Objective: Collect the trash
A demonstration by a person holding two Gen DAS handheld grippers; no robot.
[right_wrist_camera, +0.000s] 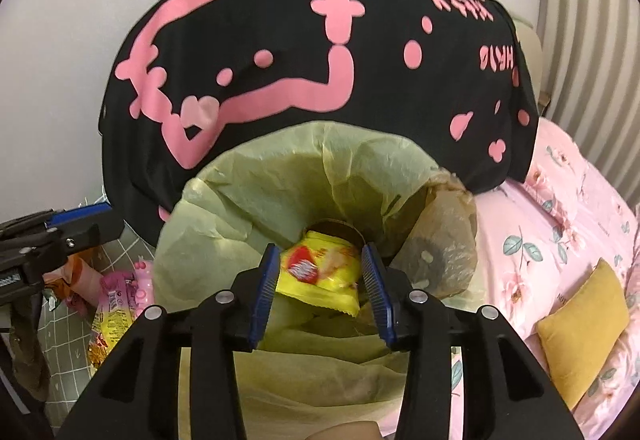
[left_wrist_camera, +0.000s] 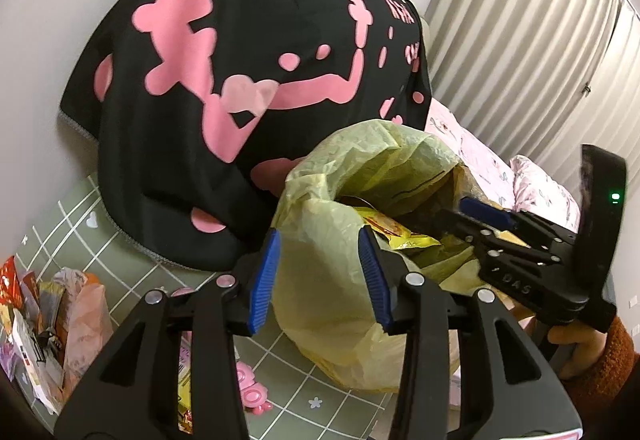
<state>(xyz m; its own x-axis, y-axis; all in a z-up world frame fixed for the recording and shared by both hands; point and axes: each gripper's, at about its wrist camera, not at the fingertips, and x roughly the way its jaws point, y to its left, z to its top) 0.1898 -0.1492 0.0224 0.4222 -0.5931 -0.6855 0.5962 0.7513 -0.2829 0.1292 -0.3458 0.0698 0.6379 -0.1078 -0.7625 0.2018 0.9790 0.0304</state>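
A pale yellow-green plastic trash bag [left_wrist_camera: 320, 280] stands open on the grey grid mat; it also shows in the right wrist view [right_wrist_camera: 280, 184]. A yellow snack wrapper [right_wrist_camera: 320, 272] lies in its mouth, also seen in the left wrist view [left_wrist_camera: 404, 236]. My right gripper [right_wrist_camera: 320, 268] is open over the bag mouth, its blue pads either side of the wrapper, not pinching it. It shows in the left wrist view [left_wrist_camera: 480, 212] reaching into the bag. My left gripper [left_wrist_camera: 316, 272] is open, its pads around the bag's near wall. Loose wrappers [left_wrist_camera: 36, 320] lie at the left.
A large black cloth with pink print [left_wrist_camera: 248, 60] hangs behind the bag. A bed with a pink floral sheet [right_wrist_camera: 560, 240] and a mustard cushion [right_wrist_camera: 580, 324] is on the right. Pink toys [left_wrist_camera: 252, 392] and more packets [right_wrist_camera: 108, 324] lie on the mat [left_wrist_camera: 120, 248]. Curtains [left_wrist_camera: 540, 40] are at the far right.
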